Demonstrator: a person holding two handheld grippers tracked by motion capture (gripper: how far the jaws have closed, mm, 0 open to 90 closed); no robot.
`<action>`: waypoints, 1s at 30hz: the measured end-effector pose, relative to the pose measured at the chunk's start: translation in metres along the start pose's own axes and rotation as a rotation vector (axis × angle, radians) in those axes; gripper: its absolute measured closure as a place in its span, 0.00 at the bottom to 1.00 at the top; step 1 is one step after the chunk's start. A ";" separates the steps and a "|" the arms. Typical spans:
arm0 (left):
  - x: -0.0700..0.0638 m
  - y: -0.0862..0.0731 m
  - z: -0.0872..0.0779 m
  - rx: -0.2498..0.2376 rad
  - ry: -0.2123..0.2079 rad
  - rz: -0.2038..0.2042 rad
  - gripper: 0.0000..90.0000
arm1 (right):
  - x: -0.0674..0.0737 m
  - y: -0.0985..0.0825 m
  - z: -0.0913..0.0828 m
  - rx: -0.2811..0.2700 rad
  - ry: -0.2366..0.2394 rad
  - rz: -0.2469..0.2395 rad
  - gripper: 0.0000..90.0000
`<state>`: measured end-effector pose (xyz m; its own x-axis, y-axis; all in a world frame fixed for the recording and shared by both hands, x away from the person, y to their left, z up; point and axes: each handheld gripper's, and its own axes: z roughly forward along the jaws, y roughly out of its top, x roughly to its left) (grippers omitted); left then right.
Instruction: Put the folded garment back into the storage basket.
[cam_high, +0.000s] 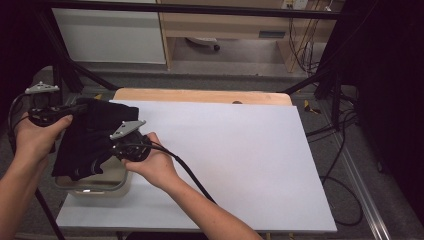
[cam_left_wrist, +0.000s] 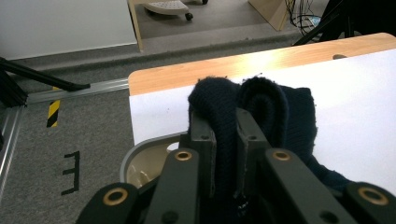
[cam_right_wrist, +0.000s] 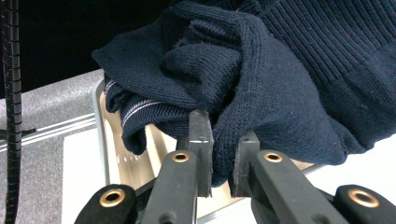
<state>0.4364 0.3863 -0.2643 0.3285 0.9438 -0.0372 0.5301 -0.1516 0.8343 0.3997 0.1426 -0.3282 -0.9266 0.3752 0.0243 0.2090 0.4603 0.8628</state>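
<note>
so we've got a dark navy knit sweater (cam_high: 90, 137) held up over at the left side of the high view, hanging just above a pale bin (cam_high: 95, 186) that sits at the lower left corner of the bench (cam_high: 240, 165). the left gripper (cam_high: 75, 109) has it near the top left, and in the left gripper view the fingers (cam_left_wrist: 203, 140) are clamped on a thick fold of the knit. the right gripper (cam_high: 117, 145) is a bit lower and more to the middle, and in the right gripper view its fingers (cam_right_wrist: 201, 140) are pinched on another bunch of the same sweater, with the bin's inside wall (cam_right_wrist: 121, 154) visible right under the cloth at the lower left.

where we reckon this stands: the sweater is off the bench and in both grips, bunched up and not spread or folded at all. part of it droops down toward the bin, and we can't tell if the bottom edge touches the inside. the big white sheet on the bench is bare to the right of the hands. so whichever way this goes, into the bin or out onto the sheet, the main bit is not yet done. grabbing looks sorted, the placing and letting go are what's left.
</note>
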 end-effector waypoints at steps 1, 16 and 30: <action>0.000 0.000 0.000 0.001 0.000 0.001 0.90 | 0.000 0.000 0.000 0.000 0.000 -0.002 0.92; 0.006 -0.006 0.001 0.013 0.002 0.000 0.90 | 0.002 -0.003 0.009 0.011 0.008 0.000 0.92; 0.010 -0.012 0.003 0.023 0.005 -0.004 0.90 | 0.005 -0.006 0.015 0.018 0.016 0.000 0.92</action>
<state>0.4352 0.3965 -0.2767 0.3223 0.9459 -0.0380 0.5490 -0.1541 0.8215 0.3990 0.1538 -0.3412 -0.9315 0.3624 0.0319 0.2142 0.4752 0.8534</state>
